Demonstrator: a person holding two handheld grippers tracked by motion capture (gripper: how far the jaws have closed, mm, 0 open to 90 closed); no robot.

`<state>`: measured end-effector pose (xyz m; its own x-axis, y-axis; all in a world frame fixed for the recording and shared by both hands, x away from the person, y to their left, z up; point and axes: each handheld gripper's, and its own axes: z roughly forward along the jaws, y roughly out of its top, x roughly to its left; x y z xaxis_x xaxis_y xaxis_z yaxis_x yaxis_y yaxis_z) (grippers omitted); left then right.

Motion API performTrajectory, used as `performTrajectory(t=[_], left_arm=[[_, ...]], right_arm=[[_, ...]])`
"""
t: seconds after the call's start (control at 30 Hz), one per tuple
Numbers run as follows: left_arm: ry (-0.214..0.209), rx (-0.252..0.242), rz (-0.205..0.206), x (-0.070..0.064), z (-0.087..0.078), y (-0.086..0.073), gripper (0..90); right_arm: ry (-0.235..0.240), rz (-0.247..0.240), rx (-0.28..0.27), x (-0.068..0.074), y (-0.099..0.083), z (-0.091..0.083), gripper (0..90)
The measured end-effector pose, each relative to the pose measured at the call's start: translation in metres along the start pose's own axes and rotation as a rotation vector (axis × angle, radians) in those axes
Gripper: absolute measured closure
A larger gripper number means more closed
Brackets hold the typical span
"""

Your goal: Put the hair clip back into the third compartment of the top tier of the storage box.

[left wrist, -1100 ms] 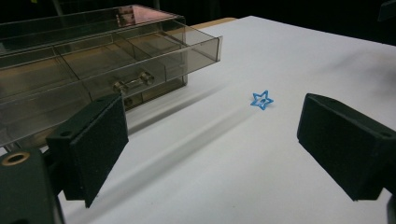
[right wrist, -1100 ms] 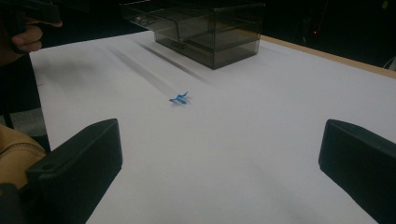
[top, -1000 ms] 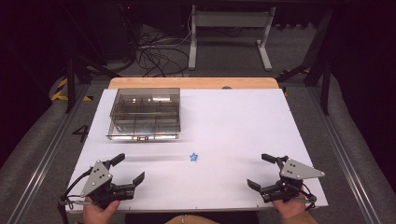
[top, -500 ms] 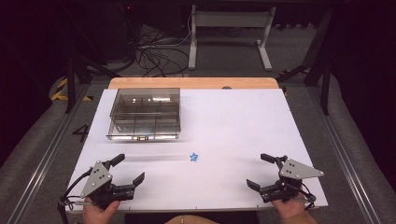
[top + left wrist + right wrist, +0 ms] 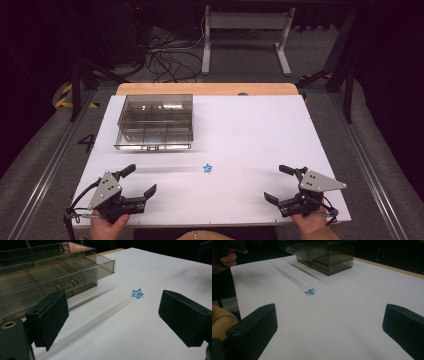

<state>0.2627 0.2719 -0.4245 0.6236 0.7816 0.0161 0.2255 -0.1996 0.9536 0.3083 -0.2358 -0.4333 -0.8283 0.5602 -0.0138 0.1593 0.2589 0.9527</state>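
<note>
Blue plastic, star-shaped, tiny: that little blue star (image 5: 207, 168) is the piece in play, lying flat on the white table (image 5: 260, 130) roughly midway between the two claws and a bit ahead of both. The left claw (image 5: 140, 182) sits at the near edge with its jaws spread wide and nothing between them. Same deal for the right claw (image 5: 279, 184): jaws wide apart, empty, parked at the near edge on the other side.

Looks to me like the very start, with the reach for the star not yet begun. From the left claw's camera the star (image 5: 137, 293) sits ahead and slightly toward its right jaw, well apart from both pads. From the right claw's camera it (image 5: 310, 291) is ahead and off to the left.

Next move, I'd guess: one claw goes forward and inward, drops low, and pinches the star. It's thin and flat, so the pads need to come nearly down to the table or it'll just skid away.

The smoky clear plastic compartment box (image 5: 156, 121) stands ahead of the left claw, beyond the star, with a small handle (image 5: 66, 285) on its front. The compartments I can see look empty, though the tint makes that hard to tell.
</note>
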Motion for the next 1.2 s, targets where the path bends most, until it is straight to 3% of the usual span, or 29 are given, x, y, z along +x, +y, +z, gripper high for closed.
performTrajectory(t=[0.57,1.0,1.2], left_arm=[[-0.064,0.007,-0.033,-0.001,0.018,0.018,10.6],[-0.107,0.005,-0.024,-0.004,0.032,0.031,10.7],[-0.127,-0.001,-0.041,-0.005,0.039,0.036,11.1]], right_arm=[[0.001,0.004,0.011,0.0,-0.002,0.0,0.4],[0.006,0.004,0.019,0.0,-0.003,0.001,0.3],[0.01,0.005,0.024,0.0,-0.003,0.002,0.3]])
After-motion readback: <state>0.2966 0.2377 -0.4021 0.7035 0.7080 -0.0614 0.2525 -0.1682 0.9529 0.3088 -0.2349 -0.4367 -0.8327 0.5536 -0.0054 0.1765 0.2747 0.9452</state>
